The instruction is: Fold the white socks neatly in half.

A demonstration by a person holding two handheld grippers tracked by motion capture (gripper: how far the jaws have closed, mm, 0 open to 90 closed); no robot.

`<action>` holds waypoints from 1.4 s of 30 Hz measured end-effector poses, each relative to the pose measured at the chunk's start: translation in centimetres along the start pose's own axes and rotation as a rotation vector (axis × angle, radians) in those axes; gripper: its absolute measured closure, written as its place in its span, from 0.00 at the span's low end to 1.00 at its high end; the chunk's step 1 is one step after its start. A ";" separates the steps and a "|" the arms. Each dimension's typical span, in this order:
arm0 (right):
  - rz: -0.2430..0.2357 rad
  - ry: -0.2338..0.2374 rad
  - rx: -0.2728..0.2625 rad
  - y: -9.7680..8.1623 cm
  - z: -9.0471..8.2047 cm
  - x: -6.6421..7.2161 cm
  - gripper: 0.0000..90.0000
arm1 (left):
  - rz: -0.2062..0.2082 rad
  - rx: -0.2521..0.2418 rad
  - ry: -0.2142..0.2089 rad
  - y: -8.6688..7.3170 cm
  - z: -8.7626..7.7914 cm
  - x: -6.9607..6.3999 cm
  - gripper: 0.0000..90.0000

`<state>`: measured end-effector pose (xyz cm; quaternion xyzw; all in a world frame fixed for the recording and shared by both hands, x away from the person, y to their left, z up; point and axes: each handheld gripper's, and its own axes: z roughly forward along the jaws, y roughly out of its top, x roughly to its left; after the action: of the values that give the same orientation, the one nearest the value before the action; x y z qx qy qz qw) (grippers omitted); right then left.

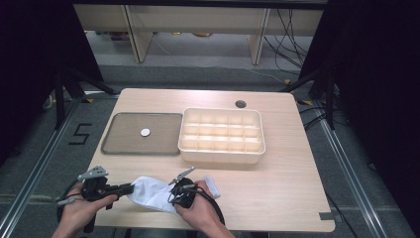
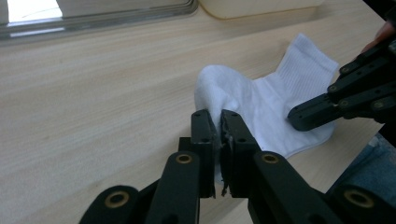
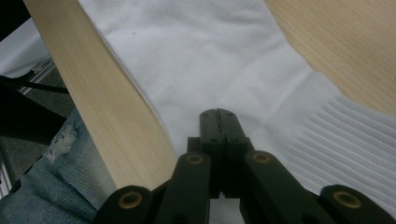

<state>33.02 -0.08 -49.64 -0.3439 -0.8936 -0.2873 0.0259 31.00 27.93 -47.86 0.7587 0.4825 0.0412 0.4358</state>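
A white sock (image 1: 153, 193) is seen lying at the near edge of the desk (image 1: 277, 193), slightly left of centre. Its left end is pinched between the closed fingers of the left gripper (image 2: 221, 122) and is lifted a little off the wood. The right gripper (image 3: 218, 116) is pressed onto the sock's middle, its fingers closed together. Farther back, a grey tray (image 1: 124, 144) and a cream compartment box (image 1: 223, 156) are placed side by side.
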 end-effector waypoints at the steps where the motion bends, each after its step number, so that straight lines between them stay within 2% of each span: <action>1: 0.000 0.002 0.000 0.0 0.0 0.0 1.00 | -0.008 0.009 0.005 -0.2 0.2 0.3 0.93; 2: 0.008 0.003 0.004 0.0 0.0 0.0 1.00 | -0.021 0.022 0.007 -0.6 0.5 0.8 0.93; 4: 0.007 0.003 0.004 0.0 0.0 0.0 1.00 | -0.038 0.027 0.005 -0.8 0.7 1.1 0.93; 7: 0.006 0.002 0.004 0.0 0.0 0.0 1.00 | -0.037 0.028 0.002 -0.8 0.8 1.2 0.93; 13: -0.002 0.002 0.006 0.1 0.0 0.1 1.00 | -0.023 0.003 -0.020 -0.1 0.1 0.4 0.93; 18: -0.001 -0.001 0.010 0.3 0.2 0.2 1.00 | -0.002 -0.026 -0.063 1.1 -0.8 -0.7 0.94; 24: 0.003 0.008 0.007 0.3 0.3 0.1 1.00 | 0.031 -0.039 -0.086 2.1 -1.2 -1.9 0.94; 26: 0.006 0.011 0.009 0.3 0.3 0.1 1.00 | 0.053 -0.048 -0.101 2.7 -1.1 -2.6 0.94; 31: -0.001 0.013 0.000 0.4 0.4 0.1 1.00 | 0.078 -0.055 -0.125 3.5 -0.9 -3.6 0.94; 33: 0.001 0.017 -0.003 0.4 0.4 0.2 1.00 | 0.105 -0.052 -0.130 3.9 -0.7 -4.2 0.94; 35: 0.001 0.019 -0.004 0.4 0.5 0.2 1.00 | 0.106 -0.063 -0.133 4.0 -0.5 -4.3 0.94; 36: -0.003 0.025 -0.009 0.4 0.5 0.1 0.99 | 0.117 -0.049 -0.128 4.2 -0.4 -4.4 0.94; 39: 0.004 0.036 -0.028 0.3 0.1 0.0 0.97 | 0.122 -0.044 -0.125 4.3 -0.3 -4.4 0.94; 40: 0.033 0.033 -0.037 0.3 -0.5 0.1 0.97 | 0.121 -0.050 -0.117 4.3 -0.2 -4.5 0.94; 42: 0.032 0.020 -0.077 0.3 -1.8 -0.2 0.97 | 0.120 -0.039 -0.121 4.3 -0.2 -4.4 0.94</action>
<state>33.12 -0.98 -48.05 -0.3560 -0.8760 -0.3244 0.0259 31.60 24.03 -43.19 0.7788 0.4080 0.0308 0.4754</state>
